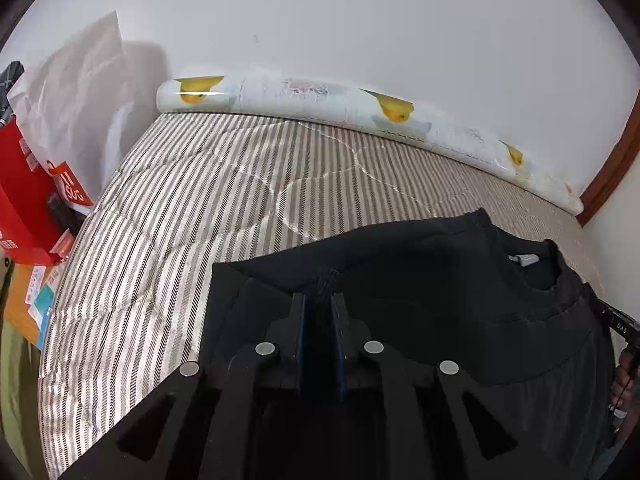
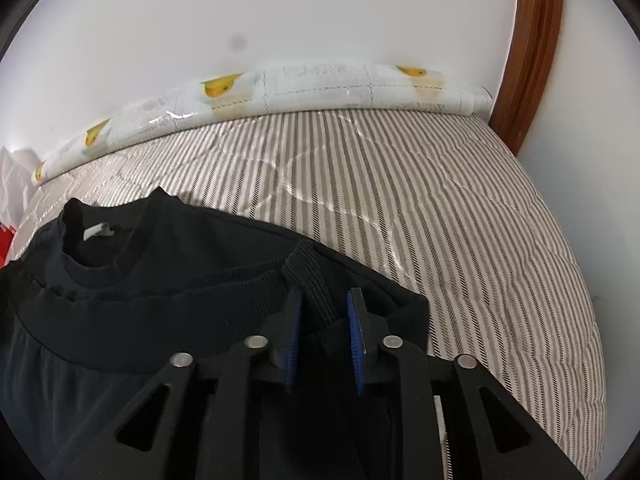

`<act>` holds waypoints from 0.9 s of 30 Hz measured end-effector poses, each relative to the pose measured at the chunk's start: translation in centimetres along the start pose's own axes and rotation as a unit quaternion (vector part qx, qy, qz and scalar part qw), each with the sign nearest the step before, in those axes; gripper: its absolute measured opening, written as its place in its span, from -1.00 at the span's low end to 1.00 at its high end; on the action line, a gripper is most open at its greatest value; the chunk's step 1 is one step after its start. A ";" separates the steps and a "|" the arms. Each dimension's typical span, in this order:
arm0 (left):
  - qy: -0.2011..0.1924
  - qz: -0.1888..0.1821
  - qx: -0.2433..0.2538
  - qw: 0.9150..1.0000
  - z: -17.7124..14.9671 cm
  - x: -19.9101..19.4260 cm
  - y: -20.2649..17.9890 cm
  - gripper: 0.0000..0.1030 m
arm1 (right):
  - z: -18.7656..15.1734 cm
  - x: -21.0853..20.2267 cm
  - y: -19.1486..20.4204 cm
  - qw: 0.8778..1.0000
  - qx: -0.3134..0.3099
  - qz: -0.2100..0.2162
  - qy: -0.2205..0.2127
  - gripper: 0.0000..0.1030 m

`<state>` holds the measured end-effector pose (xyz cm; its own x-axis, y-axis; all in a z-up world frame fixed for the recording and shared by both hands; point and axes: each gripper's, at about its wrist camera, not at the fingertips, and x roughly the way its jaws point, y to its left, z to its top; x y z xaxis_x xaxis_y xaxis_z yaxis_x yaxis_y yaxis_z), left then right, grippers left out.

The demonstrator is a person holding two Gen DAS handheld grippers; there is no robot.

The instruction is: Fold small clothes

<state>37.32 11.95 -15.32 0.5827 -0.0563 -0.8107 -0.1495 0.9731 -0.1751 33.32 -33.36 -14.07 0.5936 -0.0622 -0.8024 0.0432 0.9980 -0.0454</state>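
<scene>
Fold step under way: my left gripper (image 1: 319,300) pinches the black garment's (image 1: 420,280) ribbed hem just ahead; my right gripper (image 2: 325,300) stands parted, hem between its pads, ungripped. Next, probably release and flatten on the mattress (image 2: 440,200).

Not much readable from my left wrist view tbh. Right hand-held gripper (image 1: 622,330) poking in at right edge has small white letters, look like "BAS", rest cut off. Red box (image 1: 24,200) at left has orange-red flap with big white characters, can't make out. Small printed labels on orange package (image 1: 24,304) below it, too tiny. White neck tag on black shirt (image 2: 98,231), unreadable.
</scene>
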 end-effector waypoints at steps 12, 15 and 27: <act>-0.033 -0.016 0.019 0.999 -5.5 -7.4 0.6 0.12 | -4.6 -8.6 14.4 0.990 -0.132 0.019 -0.044 0.13; -0.028 -0.021 0.012 0.999 -8.0 -9.4 1.6 0.15 | -6.4 -7.9 18.4 0.986 -0.160 0.023 -0.030 0.14; -0.025 -0.055 -0.003 0.998 -16.6 -12.7 4.4 0.17 | -9.8 -6.6 20.4 0.993 -0.116 -0.024 -0.015 0.17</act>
<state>16.00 13.27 -15.09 0.6345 -0.1506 -0.7581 -0.0872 0.9606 -0.2639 22.42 -12.48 -15.59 0.6197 -0.1059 -0.7777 -0.1118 0.9688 -0.2210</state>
